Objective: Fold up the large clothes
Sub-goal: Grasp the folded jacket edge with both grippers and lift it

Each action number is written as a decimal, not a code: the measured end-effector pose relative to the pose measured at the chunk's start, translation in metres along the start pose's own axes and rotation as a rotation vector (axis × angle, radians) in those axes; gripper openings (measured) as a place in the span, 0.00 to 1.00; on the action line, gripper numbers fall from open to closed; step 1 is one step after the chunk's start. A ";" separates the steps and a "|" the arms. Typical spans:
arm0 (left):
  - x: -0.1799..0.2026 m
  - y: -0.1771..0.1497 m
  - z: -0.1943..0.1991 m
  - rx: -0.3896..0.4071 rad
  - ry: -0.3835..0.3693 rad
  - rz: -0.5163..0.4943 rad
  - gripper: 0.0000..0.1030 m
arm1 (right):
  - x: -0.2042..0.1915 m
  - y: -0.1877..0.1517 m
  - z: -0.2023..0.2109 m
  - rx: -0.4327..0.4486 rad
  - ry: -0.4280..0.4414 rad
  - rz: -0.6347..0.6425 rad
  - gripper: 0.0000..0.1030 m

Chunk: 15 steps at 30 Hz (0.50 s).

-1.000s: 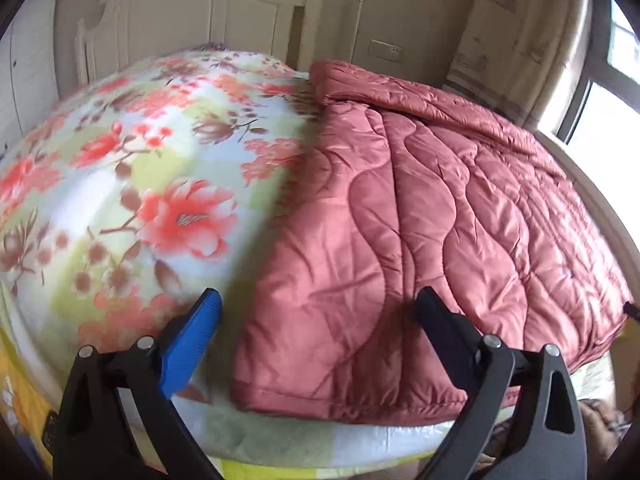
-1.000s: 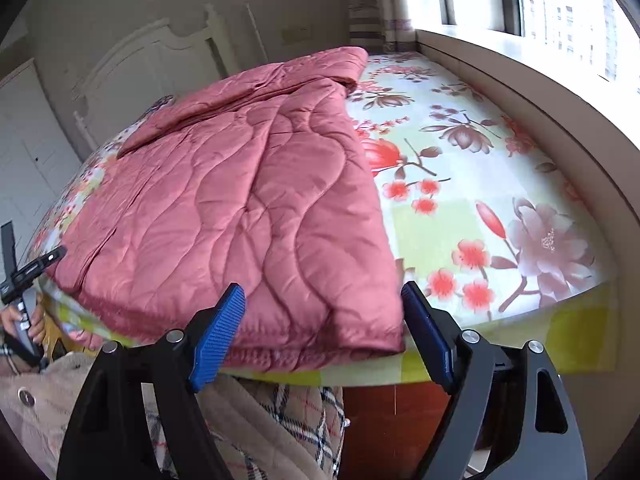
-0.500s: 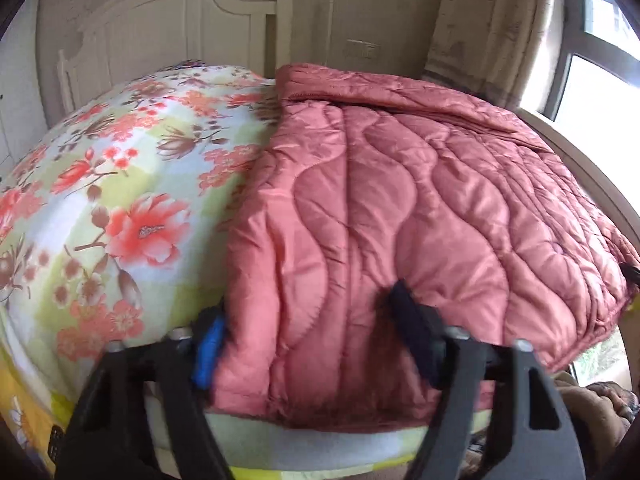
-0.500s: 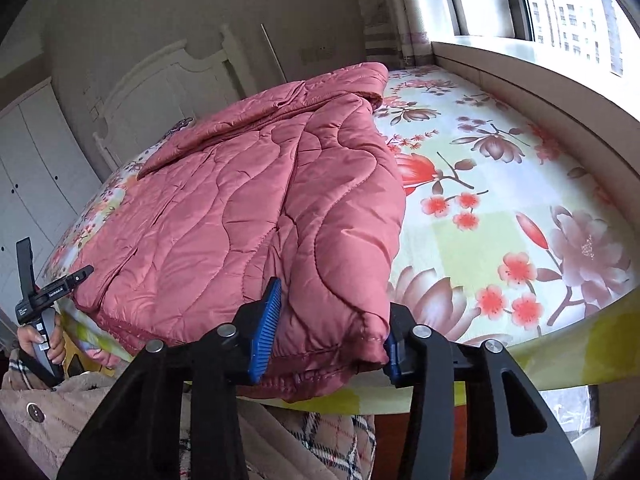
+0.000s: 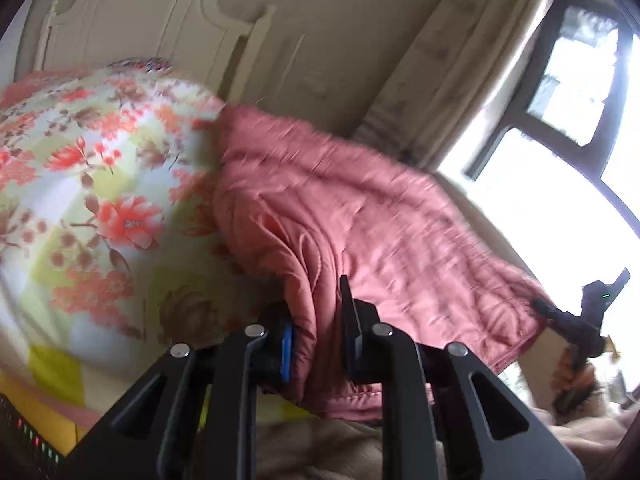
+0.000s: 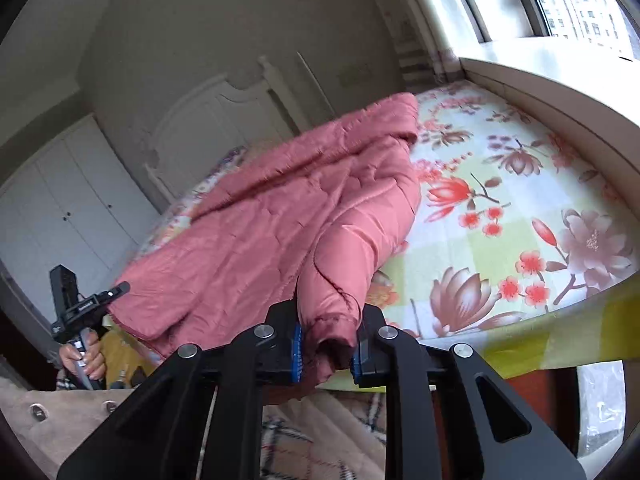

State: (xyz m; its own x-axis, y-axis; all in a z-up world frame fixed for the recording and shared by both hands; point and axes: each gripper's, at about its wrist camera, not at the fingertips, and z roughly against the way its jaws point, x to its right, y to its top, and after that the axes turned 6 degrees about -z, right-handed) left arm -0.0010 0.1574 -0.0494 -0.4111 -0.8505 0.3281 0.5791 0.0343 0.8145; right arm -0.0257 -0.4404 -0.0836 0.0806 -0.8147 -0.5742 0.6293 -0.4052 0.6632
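Fold step: the left hand-held gripper (image 5: 316, 332) and right hand-held gripper (image 6: 328, 344) each clamp a near hem corner of the pink quilted padded coat (image 6: 280, 216) on the floral-sheeted bed (image 6: 520, 200). Next: carry hem toward collar, evenly.

In the right wrist view, the flowered bed sheet (image 6: 500, 216) lies bare across the right half of the frame, open to a gripper. The window ledge (image 6: 560, 92) walls in its upper right edge. The pink quilted coat (image 6: 260, 220) fills the centre and left. In the left wrist view, the sheet (image 5: 100, 208) is bare at left, the headboard (image 5: 140, 20) closes the top, and the curtain (image 5: 460, 60) hangs at upper right
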 end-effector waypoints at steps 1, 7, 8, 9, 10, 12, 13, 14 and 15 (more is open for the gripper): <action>0.004 0.001 0.016 0.026 -0.013 -0.004 0.17 | -0.009 0.001 0.020 0.026 0.039 0.019 0.19; 0.019 0.019 0.125 0.258 -0.147 -0.013 0.17 | -0.060 0.017 0.124 0.240 0.205 0.113 0.19; 0.019 0.023 0.132 0.282 -0.158 -0.016 0.17 | -0.071 0.022 0.133 0.275 0.216 0.141 0.19; 0.018 0.031 0.137 0.306 -0.163 -0.019 0.18 | -0.081 0.028 0.138 0.299 0.221 0.163 0.19; 0.016 0.038 0.136 0.317 -0.161 -0.011 0.18 | -0.087 0.035 0.139 0.311 0.219 0.170 0.19; 0.004 0.058 0.122 0.304 -0.156 0.023 0.19 | -0.098 0.062 0.124 0.310 0.194 0.168 0.19; -0.003 0.069 0.112 0.293 -0.145 0.034 0.19 | -0.101 0.074 0.114 0.305 0.170 0.167 0.19; -0.011 0.082 0.097 0.276 -0.126 0.048 0.20 | -0.103 0.092 0.097 0.292 0.130 0.167 0.19; -0.019 0.091 0.084 0.258 -0.111 0.065 0.20 | -0.103 0.105 0.082 0.278 0.099 0.165 0.19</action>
State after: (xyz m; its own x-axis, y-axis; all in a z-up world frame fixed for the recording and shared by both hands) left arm 0.0007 0.2204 0.0588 -0.4619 -0.7800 0.4221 0.4144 0.2310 0.8803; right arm -0.0311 -0.4330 0.0846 0.2476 -0.8399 -0.4830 0.3677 -0.3798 0.8488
